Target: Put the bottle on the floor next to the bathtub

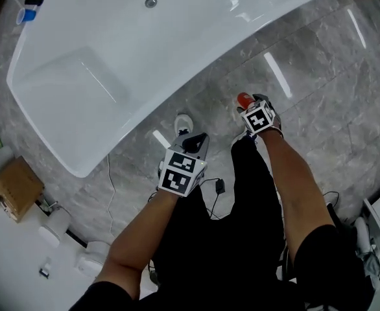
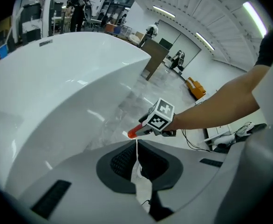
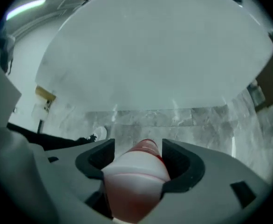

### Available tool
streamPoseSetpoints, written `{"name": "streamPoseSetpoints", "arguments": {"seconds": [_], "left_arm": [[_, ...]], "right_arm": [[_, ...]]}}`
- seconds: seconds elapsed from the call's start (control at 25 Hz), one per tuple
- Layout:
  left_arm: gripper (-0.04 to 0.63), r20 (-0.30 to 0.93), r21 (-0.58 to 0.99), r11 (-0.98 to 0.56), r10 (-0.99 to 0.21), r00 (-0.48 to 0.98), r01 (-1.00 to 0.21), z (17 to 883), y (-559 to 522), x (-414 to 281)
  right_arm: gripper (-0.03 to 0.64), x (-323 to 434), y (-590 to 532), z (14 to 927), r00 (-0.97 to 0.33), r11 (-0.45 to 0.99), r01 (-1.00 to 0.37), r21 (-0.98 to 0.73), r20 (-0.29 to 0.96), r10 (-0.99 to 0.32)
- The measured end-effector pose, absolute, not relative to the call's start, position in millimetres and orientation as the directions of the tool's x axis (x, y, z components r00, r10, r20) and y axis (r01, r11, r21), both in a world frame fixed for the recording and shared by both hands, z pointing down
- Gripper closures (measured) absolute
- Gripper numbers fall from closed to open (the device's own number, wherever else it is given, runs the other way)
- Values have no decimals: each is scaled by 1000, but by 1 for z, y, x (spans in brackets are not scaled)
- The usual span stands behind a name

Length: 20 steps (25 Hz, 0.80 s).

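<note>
The floor is laid in large grey marble-veined tiles, polished enough to carry long streaks of ceiling light. Across the upper left of the head view lies the bathtub, a glossy white shell with smooth curved walls, a rounded rim and a flat sunken bottom; a small round metal drain sits near its far end. The person stands just beside the tub's outer wall, in black trousers, bare forearms reaching forward, one white shoe showing on the tiles. By the tub's near corner is a brown cardboard box, square and matte.

The left tongs hang over the floor near the shoe. Their own view shows the two grey moulded jaws with ribbed black pads brought together, only a hairline slit between them and nothing caught there.

The right tongs are closed around the bottle, a rounded white plastic body with a red end that pokes out beyond the jaw tips. The bottle is up in the tongs, not on the floor, its red end pointing toward the tiles at the foot of the tub's white wall
</note>
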<state>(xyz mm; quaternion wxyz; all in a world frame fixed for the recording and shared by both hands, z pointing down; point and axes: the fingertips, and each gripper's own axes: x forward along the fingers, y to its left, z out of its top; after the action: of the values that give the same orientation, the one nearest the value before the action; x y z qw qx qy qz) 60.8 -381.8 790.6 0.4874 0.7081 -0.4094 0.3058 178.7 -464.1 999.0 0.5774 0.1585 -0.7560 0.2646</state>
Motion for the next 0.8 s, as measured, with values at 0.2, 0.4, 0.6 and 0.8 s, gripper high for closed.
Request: {"name": "streamPoseSetpoints", "arguments": {"seconds": [0.2, 0.4, 0.6, 0.8], "left_arm": [[575, 851, 423, -196, -250, 462, -885, 829, -382, 47], [576, 852, 433, -201, -226, 471, -879, 853, -377, 51], [576, 847, 446, -197, -224, 483, -873, 868, -375, 61], [575, 843, 456, -196, -216, 492, -868, 888, -372, 68]], "right_arm": [[298, 170, -465, 1057, -208, 916, -377, -140, 976, 63], [298, 163, -469, 1100, -191, 942, -312, -124, 979, 66], [298, 157, -486, 1139, -209, 918, -373, -134, 976, 57], [298, 150, -495, 1174, -209, 913, -385, -135, 976, 57]]}}
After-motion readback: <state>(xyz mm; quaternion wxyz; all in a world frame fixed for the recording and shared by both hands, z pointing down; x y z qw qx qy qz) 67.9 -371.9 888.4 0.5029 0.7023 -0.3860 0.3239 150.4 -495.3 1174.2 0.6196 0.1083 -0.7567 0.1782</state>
